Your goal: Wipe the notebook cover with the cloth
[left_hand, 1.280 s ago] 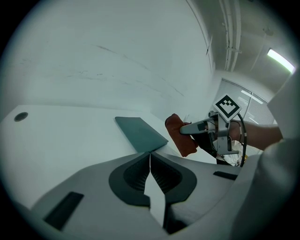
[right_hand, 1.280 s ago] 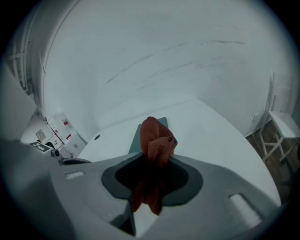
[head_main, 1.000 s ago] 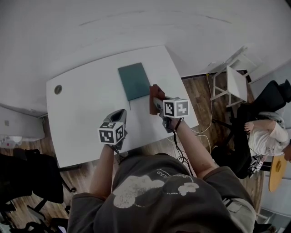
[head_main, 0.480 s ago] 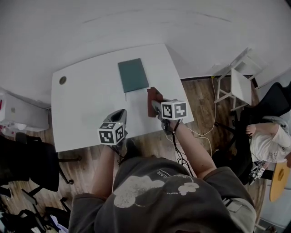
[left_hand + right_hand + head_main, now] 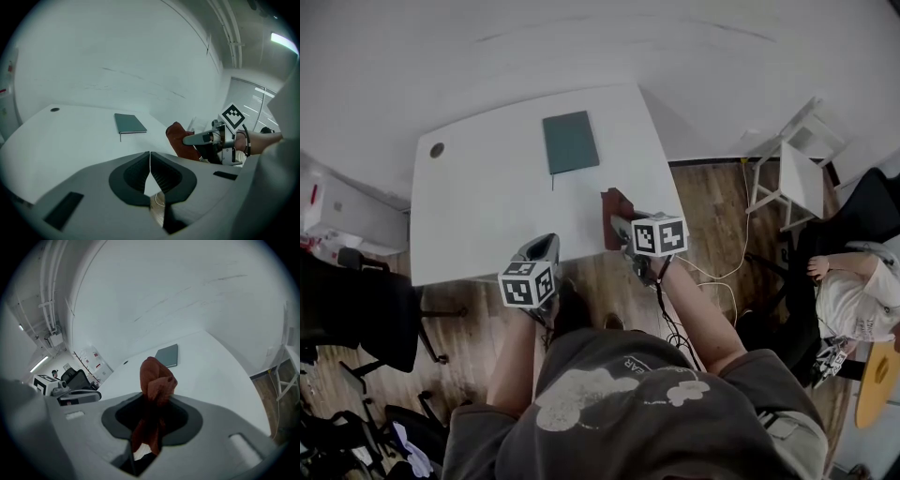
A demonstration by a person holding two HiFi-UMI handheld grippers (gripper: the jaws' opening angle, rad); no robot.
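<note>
A dark green notebook (image 5: 570,142) lies closed on the far half of the white table (image 5: 487,206), with a thin ribbon trailing from its near edge. My right gripper (image 5: 621,225) is shut on a rust-red cloth (image 5: 615,204) over the table's near right corner, well short of the notebook. In the right gripper view the cloth (image 5: 157,380) stands bunched up out of the jaws, with the notebook (image 5: 168,355) beyond it. My left gripper (image 5: 544,248) is at the table's near edge, its jaws (image 5: 150,161) shut with nothing between them.
A round cable hole (image 5: 437,150) sits in the table's far left corner. A black office chair (image 5: 356,319) stands at the left. To the right are a white rack (image 5: 792,159), cables on the wooden floor (image 5: 717,281), and a seated person (image 5: 853,295).
Both grippers have drawn back from the notebook toward the table's near edge, and the left one now hangs at the edge. The cloth stays in the right gripper.
</note>
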